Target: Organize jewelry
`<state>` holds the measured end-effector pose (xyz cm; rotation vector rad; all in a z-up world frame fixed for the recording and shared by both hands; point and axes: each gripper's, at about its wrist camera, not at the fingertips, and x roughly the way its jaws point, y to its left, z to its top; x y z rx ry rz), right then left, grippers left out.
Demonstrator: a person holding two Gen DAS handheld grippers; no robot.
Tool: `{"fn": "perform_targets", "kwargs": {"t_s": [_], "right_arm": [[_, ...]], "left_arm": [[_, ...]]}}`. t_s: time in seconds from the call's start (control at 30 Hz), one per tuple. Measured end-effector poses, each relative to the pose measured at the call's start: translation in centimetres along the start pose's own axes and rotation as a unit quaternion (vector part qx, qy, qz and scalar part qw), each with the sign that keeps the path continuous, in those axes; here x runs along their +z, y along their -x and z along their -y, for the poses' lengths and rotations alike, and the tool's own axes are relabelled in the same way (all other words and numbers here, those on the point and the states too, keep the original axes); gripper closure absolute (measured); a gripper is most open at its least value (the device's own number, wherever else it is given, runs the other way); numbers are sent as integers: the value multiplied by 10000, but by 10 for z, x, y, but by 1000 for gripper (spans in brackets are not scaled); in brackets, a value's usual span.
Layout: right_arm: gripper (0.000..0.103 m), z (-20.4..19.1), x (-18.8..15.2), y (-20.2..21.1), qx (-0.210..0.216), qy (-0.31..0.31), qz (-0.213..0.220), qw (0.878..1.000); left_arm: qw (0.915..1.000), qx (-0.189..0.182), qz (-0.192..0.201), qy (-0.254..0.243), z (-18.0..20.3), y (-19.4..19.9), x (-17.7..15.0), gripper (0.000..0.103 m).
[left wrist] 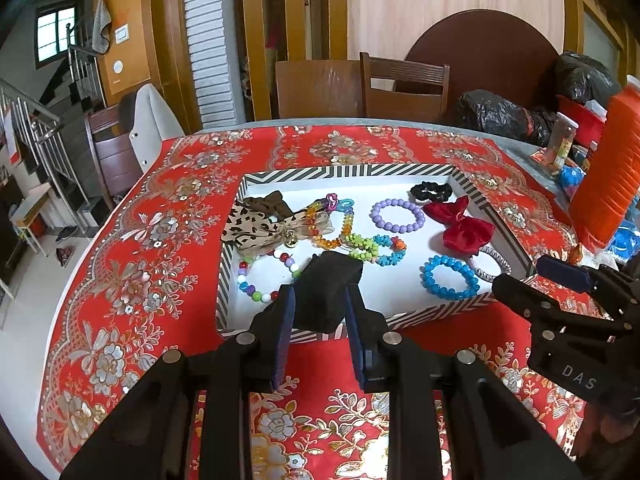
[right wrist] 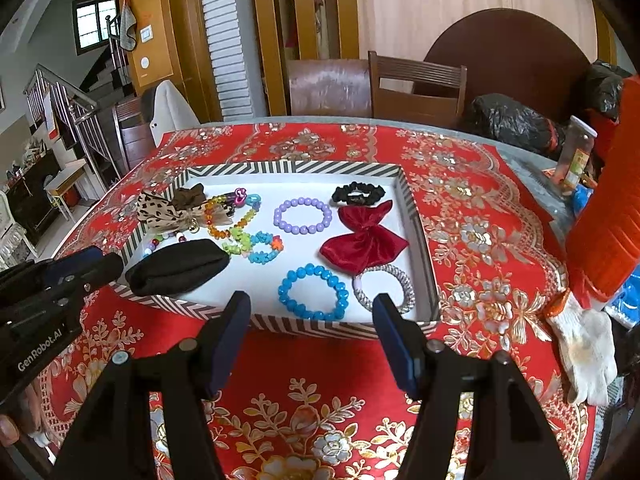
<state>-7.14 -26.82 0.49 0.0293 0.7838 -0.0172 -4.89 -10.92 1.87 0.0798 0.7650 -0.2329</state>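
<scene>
I'm looking into a lived-in home, a dining or living area. The table wears a red cloth with gold and silver flowers, and wooden dining chairs stand at its far side. Behind them I see wood-panelled walls and a round tabletop leaning upright. To the left a staircase with a metal railing climbs past a window; a cloth hangs by a wall switch, and shoes lie on the pale floor. Black bags and a jar crowd the table's right end.
</scene>
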Motion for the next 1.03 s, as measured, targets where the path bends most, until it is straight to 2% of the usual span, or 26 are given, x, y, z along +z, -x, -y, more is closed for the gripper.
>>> {"fn": "perform_targets", "kwargs": {"t_s": [0.67,0.93,1.03], "right_arm": [[37,-4,-2,-1,66,-4,-20,10000],[37,-1,-3,-2,72,-30,-54,10000],[37,4,-3,-2,67,-69,-57,9999]], "left_arm": [[10000,-22,-48,-7,0,-2,-1,77],[9996,-259,-55,133,-3,-4,0,77],[9996,-237,-73,153,-4,-6,0,77]]}}
